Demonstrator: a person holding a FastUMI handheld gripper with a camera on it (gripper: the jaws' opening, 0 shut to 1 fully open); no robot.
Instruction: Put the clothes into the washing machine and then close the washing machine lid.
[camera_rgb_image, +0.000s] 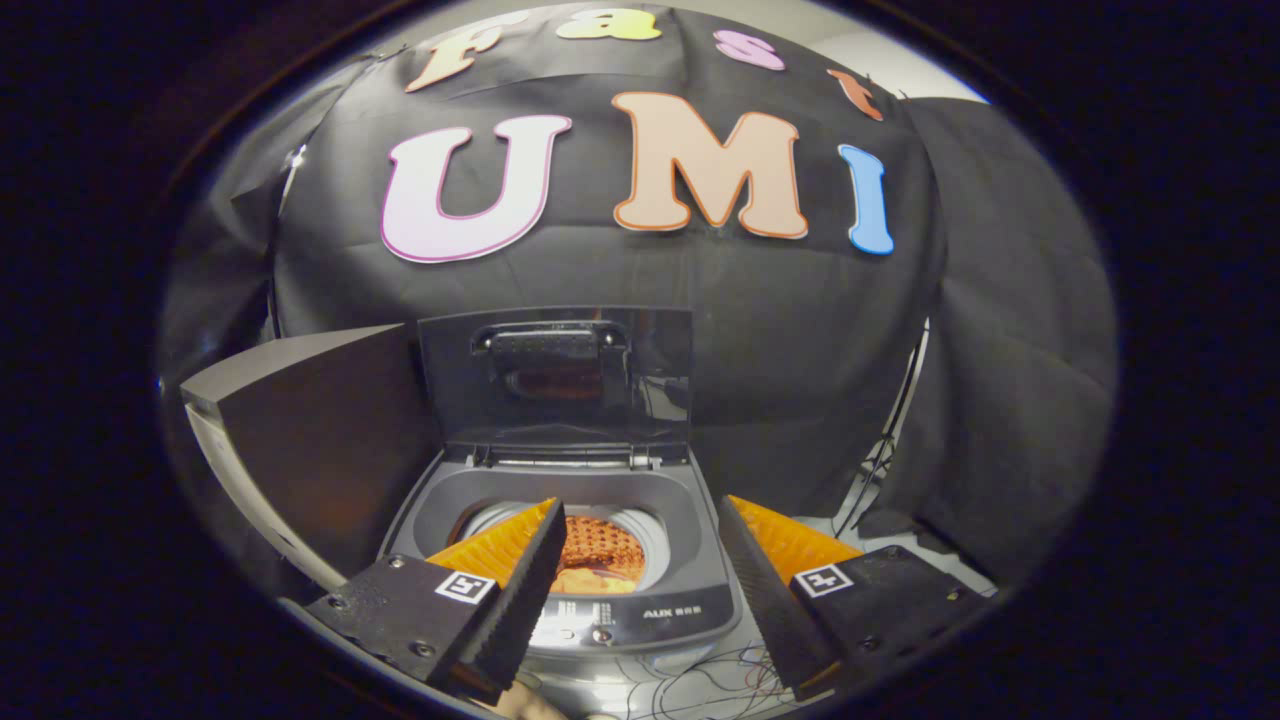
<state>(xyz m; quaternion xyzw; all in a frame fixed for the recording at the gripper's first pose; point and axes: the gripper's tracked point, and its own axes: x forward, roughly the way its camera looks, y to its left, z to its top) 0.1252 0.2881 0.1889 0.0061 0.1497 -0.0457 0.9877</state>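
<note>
The hand-held gripper (640, 560) hangs wide open and empty above the small grey top-loading washing machine (690, 520), whose dark lid (555, 375) stands upright at 12 o'clock. Orange clothes (600, 560) lie inside the drum, between the fingers. A grey box (310, 440) stands at 9 o'clock; loose wires (720, 680) trail over the pale floor at 6 o'clock.

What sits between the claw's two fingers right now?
Nothing is gripped: the open claw frames the washing machine drum with orange clothes inside, gripper view.
</note>
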